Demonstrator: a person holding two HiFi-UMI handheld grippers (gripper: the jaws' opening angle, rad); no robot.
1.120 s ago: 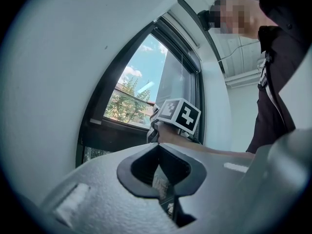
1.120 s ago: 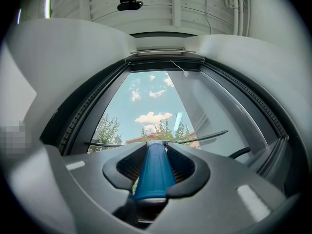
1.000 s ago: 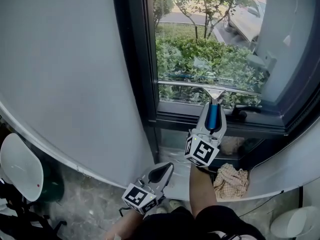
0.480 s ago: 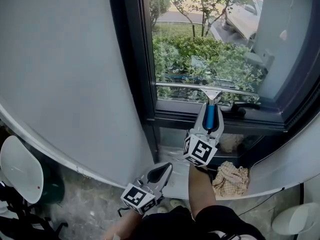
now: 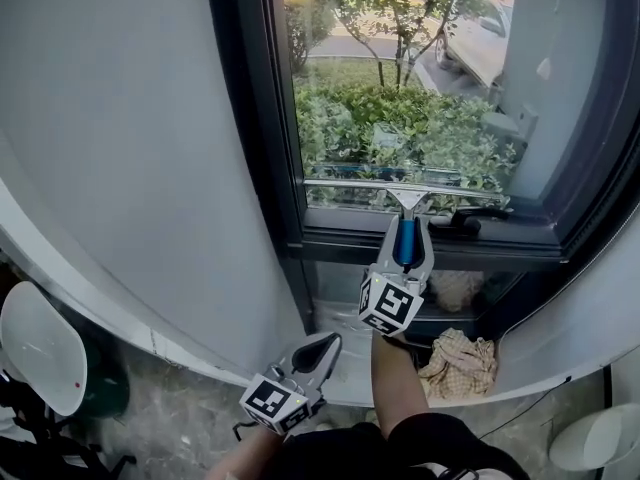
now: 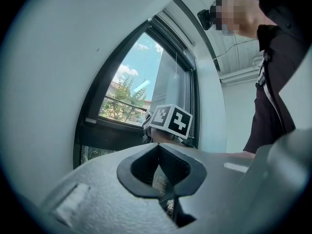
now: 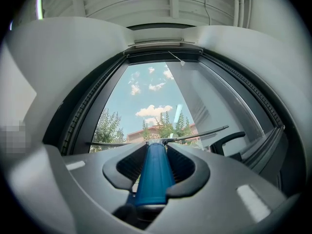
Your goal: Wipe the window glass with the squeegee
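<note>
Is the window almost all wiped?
Hard to say: no streaks show what's done. In hand: the right gripper holds the squeegee by its blue handle, blade low on the window glass, near the bottom frame. Still to do: perhaps finishing this stroke. The left gripper is shut, empty.

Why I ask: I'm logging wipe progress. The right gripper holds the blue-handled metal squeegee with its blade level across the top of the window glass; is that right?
Not quite: the blade lies across the bottom of the window glass, just above the lower frame, as the head view shows. The rest stands: the right gripper is shut on the blue-handled metal squeegee, blade level.
</note>
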